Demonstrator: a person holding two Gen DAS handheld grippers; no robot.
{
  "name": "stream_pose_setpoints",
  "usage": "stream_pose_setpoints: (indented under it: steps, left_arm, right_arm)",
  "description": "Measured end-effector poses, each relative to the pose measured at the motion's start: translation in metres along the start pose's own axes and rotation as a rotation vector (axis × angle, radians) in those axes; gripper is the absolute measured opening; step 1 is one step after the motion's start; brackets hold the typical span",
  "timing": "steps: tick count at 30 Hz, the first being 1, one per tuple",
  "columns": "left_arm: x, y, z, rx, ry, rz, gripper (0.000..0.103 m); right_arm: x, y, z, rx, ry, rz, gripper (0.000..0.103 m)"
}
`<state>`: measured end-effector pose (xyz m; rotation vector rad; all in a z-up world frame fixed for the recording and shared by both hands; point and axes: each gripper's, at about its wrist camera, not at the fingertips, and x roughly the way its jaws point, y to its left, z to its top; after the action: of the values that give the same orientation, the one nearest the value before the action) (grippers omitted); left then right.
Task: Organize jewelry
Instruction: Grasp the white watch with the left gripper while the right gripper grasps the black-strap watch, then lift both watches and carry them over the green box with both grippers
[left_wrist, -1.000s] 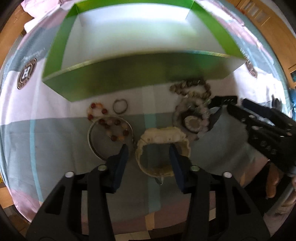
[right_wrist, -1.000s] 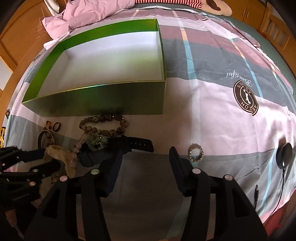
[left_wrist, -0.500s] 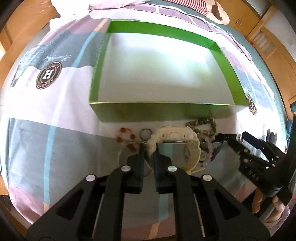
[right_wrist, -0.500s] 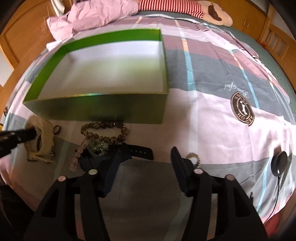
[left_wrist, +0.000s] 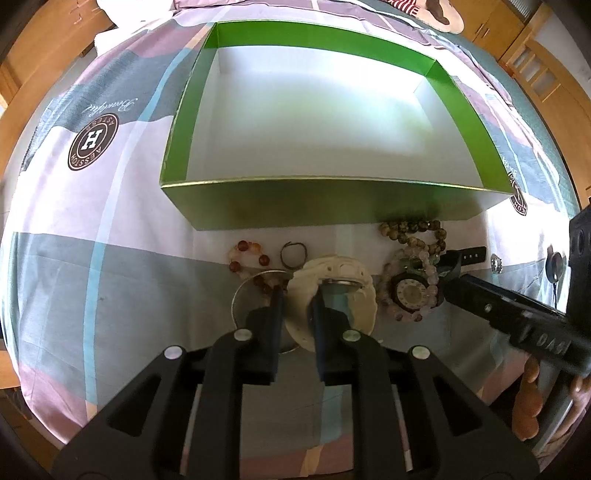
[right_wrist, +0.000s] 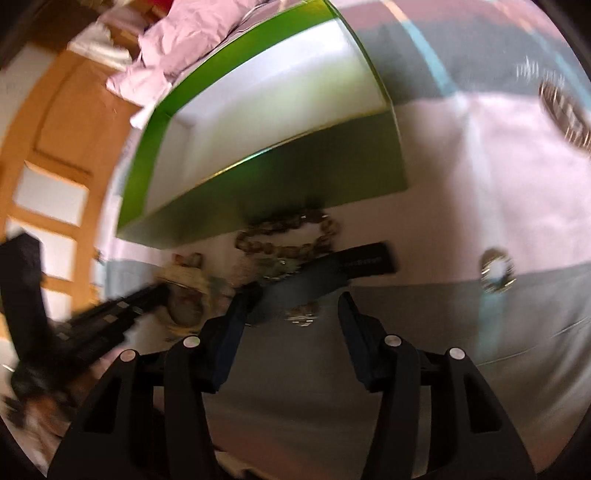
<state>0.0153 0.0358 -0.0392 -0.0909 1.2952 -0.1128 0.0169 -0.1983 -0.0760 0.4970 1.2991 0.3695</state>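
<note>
Green box on bed, open. In front of box: left claw gripping cream watch strap, jaws easing apart; right claw half open, closing, over black watch, nothing gripped. Bead bracelets near box wall; ring to the right.

The left gripper is matte black plastic, with two flat arms cut by triangular openings and dotted with round silver rivets; its jaws carry dark blue pads. The right gripper has the same build. Seen from the left wrist, its side bears embossed lettering and small screws.
</note>
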Motion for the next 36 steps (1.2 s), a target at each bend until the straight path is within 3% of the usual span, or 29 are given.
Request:
stream_pose_setpoints:
  steps: [3, 5, 6, 7, 11, 14, 17, 19, 21, 24, 26, 27, 28, 30, 34, 36]
  left_arm:
    - [0.001, -0.002, 0.001, 0.007, 0.003, -0.001, 0.016]
    - [0.002, -0.002, 0.0, 0.01, 0.006, -0.001, 0.016]
    - [0.002, -0.002, 0.001, 0.01, 0.006, -0.002, 0.016]
    - [0.002, -0.002, 0.001, 0.008, 0.006, -0.003, 0.016]
    - [-0.002, 0.003, 0.002, -0.008, -0.01, -0.015, 0.016]
    - [-0.008, 0.007, 0.002, -0.02, -0.031, -0.03, 0.017]
    - [-0.005, 0.004, 0.001, -0.015, -0.023, -0.025, 0.019]
    - [-0.004, 0.001, 0.001, -0.007, -0.025, -0.015, 0.019]
    - [-0.004, -0.001, 0.001, -0.002, -0.026, -0.013, 0.019]
    - [-0.002, -0.002, 0.001, -0.003, -0.021, -0.007, 0.019]
    - [-0.001, -0.002, 0.001, -0.006, -0.017, -0.01, 0.021]
    - [-0.001, -0.001, 0.002, -0.008, -0.016, -0.011, 0.023]
    - [-0.001, -0.001, 0.002, -0.011, -0.017, -0.014, 0.025]
    - [-0.002, 0.001, 0.003, -0.02, -0.022, -0.016, 0.029]
    - [-0.004, 0.007, 0.005, -0.041, -0.029, -0.021, 0.033]
    - [-0.004, 0.01, 0.005, -0.053, -0.03, -0.019, 0.036]
  right_arm:
    - [0.0, -0.007, 0.003, 0.057, -0.051, 0.01, 0.052]
    - [-0.001, -0.004, 0.006, 0.043, -0.088, -0.012, 0.032]
    - [-0.004, 0.0, 0.006, 0.013, -0.112, -0.027, 0.006]
    - [-0.01, 0.006, 0.006, -0.028, -0.152, -0.054, 0.001]
    - [-0.042, 0.02, 0.007, -0.07, -0.293, -0.007, 0.0]
    - [-0.063, 0.027, 0.007, -0.111, -0.37, -0.031, 0.001]
    - [-0.046, 0.01, 0.011, -0.063, -0.232, -0.024, 0.011]
    - [-0.022, 0.001, 0.011, 0.004, -0.126, 0.007, 0.041]
    - [-0.011, 0.0, 0.005, 0.034, -0.095, 0.017, 0.052]
    - [0.003, 0.004, 0.005, 0.051, -0.087, 0.022, 0.053]
    - [0.005, 0.004, 0.006, 0.053, -0.1, 0.034, 0.045]
    - [0.006, 0.006, 0.006, 0.039, -0.11, 0.028, 0.017]
    - [0.004, 0.006, 0.005, 0.022, -0.117, 0.021, 0.006]
    - [-0.006, 0.009, 0.004, -0.002, -0.163, 0.023, 0.001]
    - [-0.035, 0.014, 0.004, -0.031, -0.26, 0.074, 0.001]
    - [-0.036, 0.016, 0.006, -0.044, -0.236, 0.085, 0.001]
